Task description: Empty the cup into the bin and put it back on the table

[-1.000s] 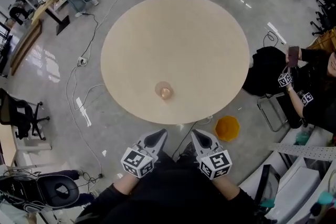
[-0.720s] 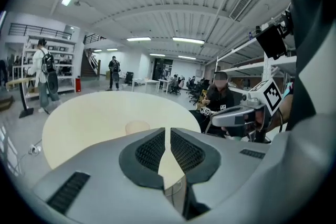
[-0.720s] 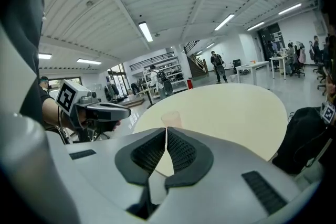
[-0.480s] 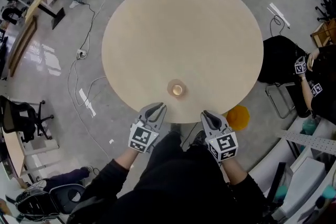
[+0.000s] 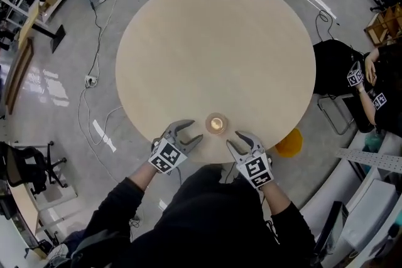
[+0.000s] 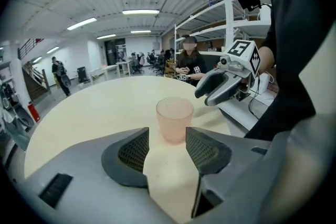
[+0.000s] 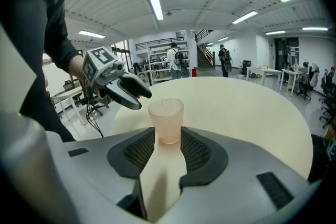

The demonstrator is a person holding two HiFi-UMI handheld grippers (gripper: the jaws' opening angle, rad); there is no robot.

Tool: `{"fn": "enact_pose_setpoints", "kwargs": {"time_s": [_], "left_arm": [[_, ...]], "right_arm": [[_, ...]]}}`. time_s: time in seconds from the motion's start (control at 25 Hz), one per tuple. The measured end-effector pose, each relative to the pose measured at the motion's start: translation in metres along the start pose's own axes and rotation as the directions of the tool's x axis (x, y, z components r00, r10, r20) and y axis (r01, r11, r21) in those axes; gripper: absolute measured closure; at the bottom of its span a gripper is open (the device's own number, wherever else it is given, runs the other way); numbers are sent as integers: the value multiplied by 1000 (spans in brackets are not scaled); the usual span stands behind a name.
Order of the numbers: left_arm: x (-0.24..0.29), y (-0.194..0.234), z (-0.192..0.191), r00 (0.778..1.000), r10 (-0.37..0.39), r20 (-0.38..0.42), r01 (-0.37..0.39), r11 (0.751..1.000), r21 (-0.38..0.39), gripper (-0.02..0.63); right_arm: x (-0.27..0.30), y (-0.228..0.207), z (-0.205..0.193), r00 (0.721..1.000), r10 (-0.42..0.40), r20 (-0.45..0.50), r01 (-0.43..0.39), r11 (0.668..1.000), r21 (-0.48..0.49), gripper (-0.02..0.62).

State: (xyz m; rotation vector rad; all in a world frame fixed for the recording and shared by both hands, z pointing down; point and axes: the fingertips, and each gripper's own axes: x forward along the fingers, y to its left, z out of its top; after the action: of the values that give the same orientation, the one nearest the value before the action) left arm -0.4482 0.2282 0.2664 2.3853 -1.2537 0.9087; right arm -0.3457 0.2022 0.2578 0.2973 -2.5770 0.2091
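Left gripper (image 5: pixel 191 132) and right gripper (image 5: pixel 235 139): jaws just opened, left wide, right partway, both empty. Pink cup (image 5: pixel 216 123) upright near table (image 5: pixel 213 41) edge, ahead of both, untouched. Risk: converging together, tipping it, spilling contents short of orange bin (image 5: pixel 290 142).

One round table (image 5: pixel 213 41) fills the middle of the head view, with one pale pink cup (image 5: pixel 216 124) on it. Two grippers show at lower centre: the left gripper (image 5: pixel 196 131) and the right gripper (image 5: pixel 233 140). One orange bin (image 5: pixel 289 142) sits lower right, one seated person (image 5: pixel 377 81) at the right edge
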Motion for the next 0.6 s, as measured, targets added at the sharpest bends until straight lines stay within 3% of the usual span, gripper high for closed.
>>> {"fn": "enact_pose_setpoints", "kwargs": {"time_s": [0.12, 0.32, 0.6], "left_arm": [[14, -3, -9, 993, -93, -67, 99, 989, 107, 388], [33, 2, -9, 978, -159, -134, 191, 940, 282, 388], [50, -4, -21, 954, -219, -206, 286, 875, 391, 374]], "right_arm": [[15, 5, -9, 998, 8, -58, -12, 997, -73, 419], [29, 5, -18, 992, 16, -123, -32, 991, -127, 378], [42, 2, -21, 992, -12, -127, -4, 992, -126, 368]]}}
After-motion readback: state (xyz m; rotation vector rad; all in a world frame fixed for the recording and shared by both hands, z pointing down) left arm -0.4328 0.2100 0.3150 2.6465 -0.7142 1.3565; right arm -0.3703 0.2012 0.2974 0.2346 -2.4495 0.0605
